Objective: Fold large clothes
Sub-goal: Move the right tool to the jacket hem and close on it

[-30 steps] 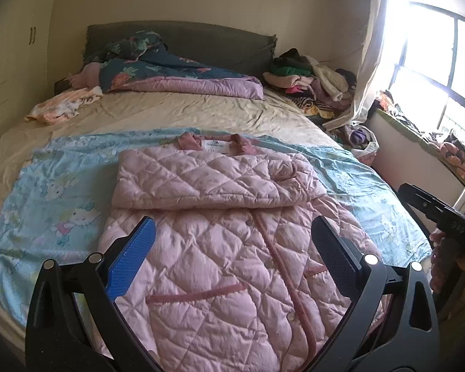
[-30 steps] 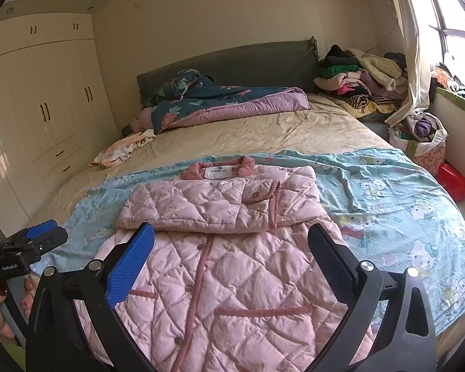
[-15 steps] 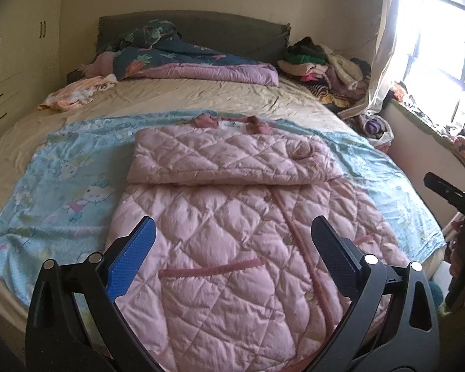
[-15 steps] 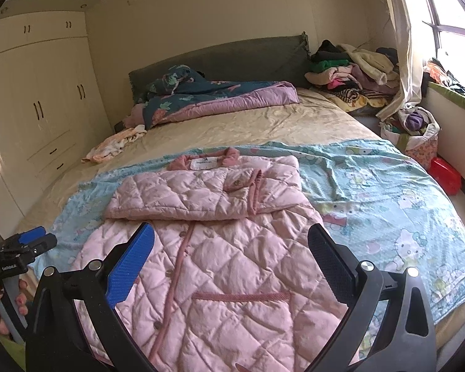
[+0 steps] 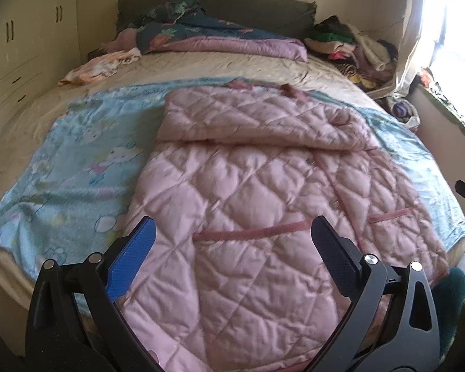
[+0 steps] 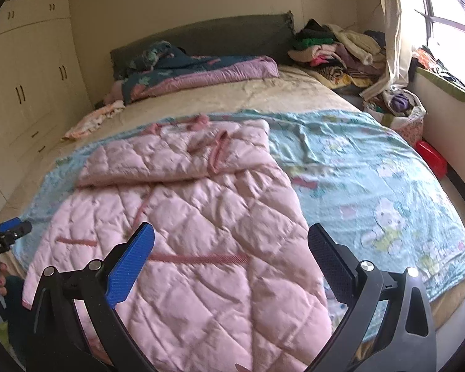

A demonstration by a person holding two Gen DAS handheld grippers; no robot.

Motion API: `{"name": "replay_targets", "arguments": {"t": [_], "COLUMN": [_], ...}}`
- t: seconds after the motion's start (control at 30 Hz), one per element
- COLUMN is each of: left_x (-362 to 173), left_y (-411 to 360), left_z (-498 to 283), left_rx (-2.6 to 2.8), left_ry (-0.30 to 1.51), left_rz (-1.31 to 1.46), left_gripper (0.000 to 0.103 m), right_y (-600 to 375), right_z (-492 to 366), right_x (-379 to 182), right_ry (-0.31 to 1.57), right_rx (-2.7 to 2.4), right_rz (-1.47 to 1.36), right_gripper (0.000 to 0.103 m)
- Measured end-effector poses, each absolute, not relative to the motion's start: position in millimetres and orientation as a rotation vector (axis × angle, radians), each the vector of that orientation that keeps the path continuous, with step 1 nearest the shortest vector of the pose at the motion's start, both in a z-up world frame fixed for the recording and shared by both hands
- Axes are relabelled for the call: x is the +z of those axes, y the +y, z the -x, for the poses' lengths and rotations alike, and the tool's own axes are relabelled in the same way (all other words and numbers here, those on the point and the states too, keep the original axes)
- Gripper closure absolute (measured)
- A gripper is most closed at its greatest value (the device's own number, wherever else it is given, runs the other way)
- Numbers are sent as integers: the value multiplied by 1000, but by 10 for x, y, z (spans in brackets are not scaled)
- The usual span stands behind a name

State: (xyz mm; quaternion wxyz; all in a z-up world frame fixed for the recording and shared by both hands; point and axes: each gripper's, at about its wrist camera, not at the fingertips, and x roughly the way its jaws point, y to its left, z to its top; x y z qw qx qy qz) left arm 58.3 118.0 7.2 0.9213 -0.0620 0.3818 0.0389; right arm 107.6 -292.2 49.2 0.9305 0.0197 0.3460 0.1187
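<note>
**Both grippers spread over the pink coat, nothing held**

I see the pink quilted coat (image 5: 257,186) lying flat on the blue cartoon blanket (image 5: 77,167) across the foot half of the bed (image 5: 232,68). Sleeves are folded in across the chest, collar end points at the headboard, hem end is nearest me. Left gripper (image 5: 232,248) is over the hem area near the pocket trim, fingers wide apart, gripping nothing. Right gripper (image 6: 231,248) is likewise wide apart and empty, over the coat's right hem side, with its right finger over the blanket edge. I can't tell whether either one touches the fabric. Folded dark floral quilt (image 6: 195,68) sits by the headboard, and a clothes pile (image 6: 334,46) is in the far right corner by the curtain (image 6: 390,31). Wardrobe (image 6: 24,86) is on the left wall.
</note>
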Motion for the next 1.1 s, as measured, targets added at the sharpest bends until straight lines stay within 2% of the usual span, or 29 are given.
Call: {"name": "replay_targets", "arguments": {"t": [0.43, 1.1], "left_x": [-385, -767], "left_y": [1439, 1637], "left_z": [-441, -140], "left_rx": [128, 51], "left_ry": [894, 1004], "left_rz": [152, 231], "left_gripper": [9, 9], "right_y": [-3249, -3471], "right_z": [-1014, -927], "right_x": [117, -218], "right_ry": [780, 894], "right_rx": [156, 186], "right_rz": [-6, -51], "right_gripper": [4, 4]}}
